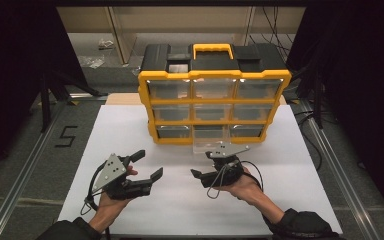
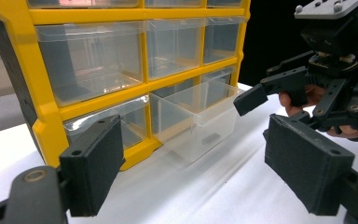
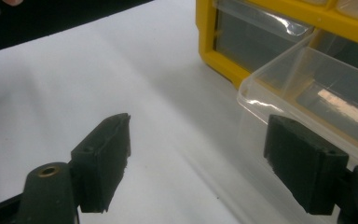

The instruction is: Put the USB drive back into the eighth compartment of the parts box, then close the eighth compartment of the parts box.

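Black grippers (image 1: 149,165), grey plates, cables; dark sleeves (image 1: 300,224).

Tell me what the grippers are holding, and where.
Nothing. Left gripper and right gripper are open and empty; the right's jaws are beside the pulled-out drawer.

A lab: black curtains (image 1: 10,75); aluminium rails (image 1: 25,170); loose cables (image 1: 272,20).

Showing glossy plastic against matt surfaces

Gleaming clear, smooth plastic drawer (image 2: 196,119) just beyond matt black right gripper (image 1: 203,165); glossy yellow plastic organizer (image 1: 213,75); lying underneath, matt white table (image 1: 130,135).
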